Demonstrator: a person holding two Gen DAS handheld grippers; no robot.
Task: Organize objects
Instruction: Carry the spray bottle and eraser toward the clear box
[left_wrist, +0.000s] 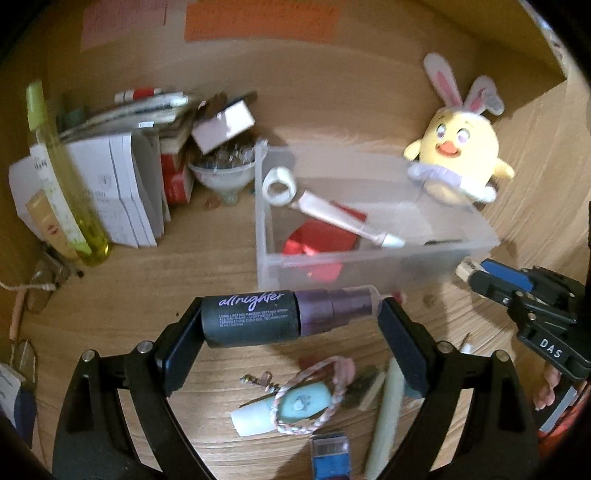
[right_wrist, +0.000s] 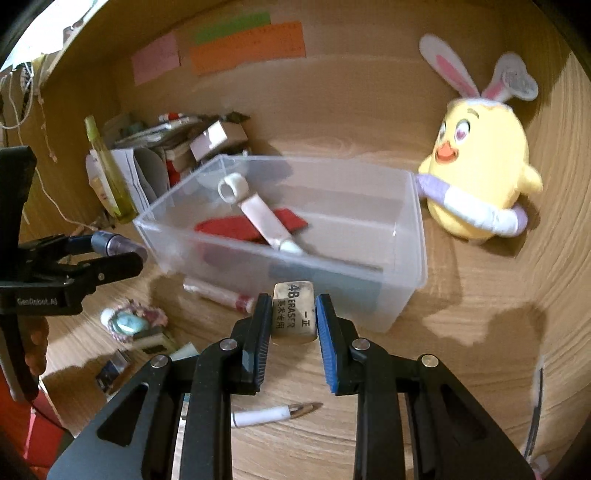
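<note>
My left gripper (left_wrist: 291, 317) is shut on a dark spray bottle (left_wrist: 255, 319) with a purple cap, held end to end across its jaws, just in front of the clear plastic box (left_wrist: 266, 258). My right gripper (right_wrist: 293, 319) is shut on a beige eraser (right_wrist: 295, 314), close to the near wall of the clear plastic box (right_wrist: 413, 251). Inside the box lie a pink tube (right_wrist: 264, 218) with a white ring cap and red pieces (right_wrist: 229, 227). The right gripper (left_wrist: 495, 284) shows at the right edge of the left wrist view; the left gripper (right_wrist: 122, 254) shows at the left of the right wrist view.
A yellow chick plush (right_wrist: 480, 173) with bunny ears leans right of the box. Papers, small cartons and a tall green bottle (left_wrist: 62, 173) crowd the back left corner. On the wooden desk (right_wrist: 461, 332) near me lie a mint tube with a braided cord (left_wrist: 295, 402), a pen (right_wrist: 273, 413) and a marker (right_wrist: 221, 295).
</note>
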